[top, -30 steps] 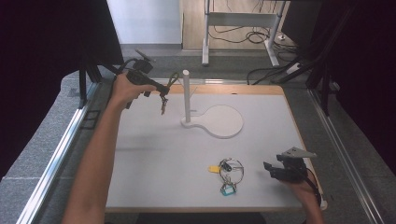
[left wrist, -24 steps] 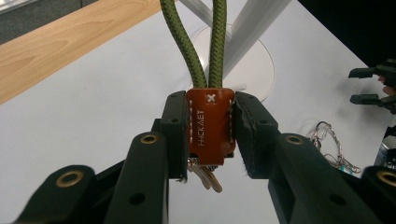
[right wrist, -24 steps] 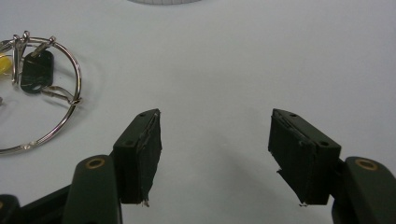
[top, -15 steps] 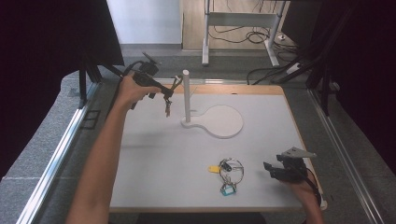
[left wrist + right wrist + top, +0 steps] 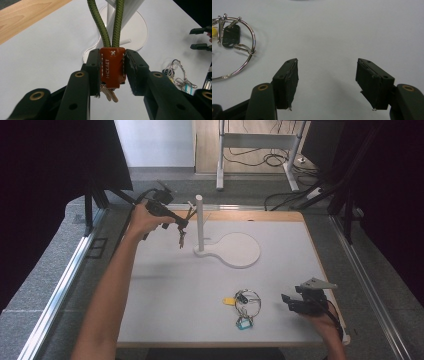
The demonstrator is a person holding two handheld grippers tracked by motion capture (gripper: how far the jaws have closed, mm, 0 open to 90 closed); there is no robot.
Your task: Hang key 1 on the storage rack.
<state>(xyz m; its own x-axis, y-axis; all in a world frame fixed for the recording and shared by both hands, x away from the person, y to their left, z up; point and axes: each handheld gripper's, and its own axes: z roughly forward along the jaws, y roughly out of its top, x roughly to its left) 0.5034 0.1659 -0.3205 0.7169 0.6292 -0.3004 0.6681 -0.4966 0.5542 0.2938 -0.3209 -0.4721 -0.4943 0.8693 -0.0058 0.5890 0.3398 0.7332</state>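
Note:
My left gripper (image 5: 183, 223) is shut on the orange leather tab (image 5: 112, 66) of a keychain. Its green rope loop (image 5: 110, 22) rises from the jaws and its keys (image 5: 181, 238) dangle below. I hold it in the air just left of the upright white post (image 5: 199, 220), which stands on a flat stand with a round base (image 5: 240, 251). A second bunch of keys on a wire ring (image 5: 245, 306), with yellow and teal tags, lies on the white table near the front. My right gripper (image 5: 288, 302) rests open just right of that ring (image 5: 234, 45), with nothing between its fingers.
The white tabletop (image 5: 165, 290) has a wooden strip (image 5: 260, 215) along its far edge. Metal rails run down both sides. Beyond the table stand a desk frame and loose cables (image 5: 280, 165) on the floor.
My left gripper has edged slightly to the right, bringing the hanging keychain closer to the post. The right gripper has kept still.

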